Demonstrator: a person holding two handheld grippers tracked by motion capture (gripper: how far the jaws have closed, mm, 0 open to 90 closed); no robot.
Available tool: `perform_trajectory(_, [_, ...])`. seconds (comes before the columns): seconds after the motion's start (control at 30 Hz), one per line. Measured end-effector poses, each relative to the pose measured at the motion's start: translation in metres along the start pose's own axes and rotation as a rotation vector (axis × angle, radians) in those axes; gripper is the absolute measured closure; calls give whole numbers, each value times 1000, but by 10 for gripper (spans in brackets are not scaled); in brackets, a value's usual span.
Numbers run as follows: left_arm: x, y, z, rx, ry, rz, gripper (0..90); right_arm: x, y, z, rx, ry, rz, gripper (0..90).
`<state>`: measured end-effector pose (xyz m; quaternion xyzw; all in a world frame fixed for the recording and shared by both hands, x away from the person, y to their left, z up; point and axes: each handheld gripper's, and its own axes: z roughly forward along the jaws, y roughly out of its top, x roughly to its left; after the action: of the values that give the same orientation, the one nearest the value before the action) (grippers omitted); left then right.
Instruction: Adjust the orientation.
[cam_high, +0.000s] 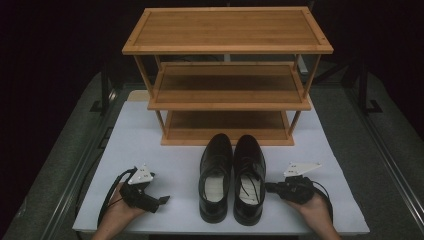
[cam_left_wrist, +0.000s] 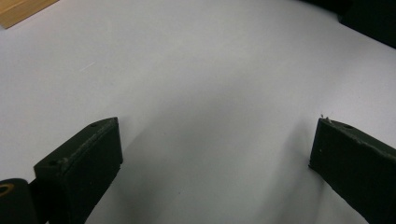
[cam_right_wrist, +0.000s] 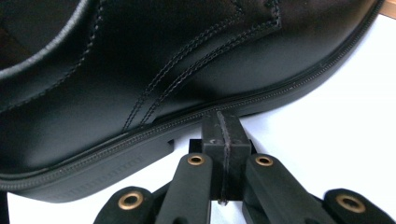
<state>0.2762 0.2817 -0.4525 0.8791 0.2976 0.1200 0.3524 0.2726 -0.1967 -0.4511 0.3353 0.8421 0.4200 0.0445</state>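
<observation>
The right gripper (cam_right_wrist: 223, 122) has its jaws pressed together, pinching nothing, their tips touching or just short of the welt on the outer side of the right shoe (cam_right_wrist: 154, 70), while the left gripper (cam_left_wrist: 212, 154) rests with its jaws spread wide over bare white table (cam_left_wrist: 201, 70), well apart from the left shoe (cam_high: 216, 176). The pair, side by side between the grippers with toes toward the wooden rack (cam_high: 227, 75), looks stiff-soled, fairly heavy and slick on its polished leather, so I judge the collar rim or heel counter the surest hold. Beyond the smooth table the room is dark.
</observation>
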Motion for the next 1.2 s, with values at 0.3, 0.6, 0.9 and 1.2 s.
perform_trajectory(0.3, [0, 0, 0, 0, 0, 0, 16, 5, 2, 3, 8, 19, -13, 900])
perform_trajectory(0.6, [0, 0, 0, 0, 1, 1, 17, 5, 4, 2, 2, 32, -13, 899])
perform_trajectory(0.9, [1, 4, -2, -18, -12, -18, 18, -3, 6, -17, -45, -36, 18, 763])
perform_trajectory(1.2, [-3, 24, -15, -60, -26, -15, 18, 0, 17, -33, -98, -49, 3, 630])
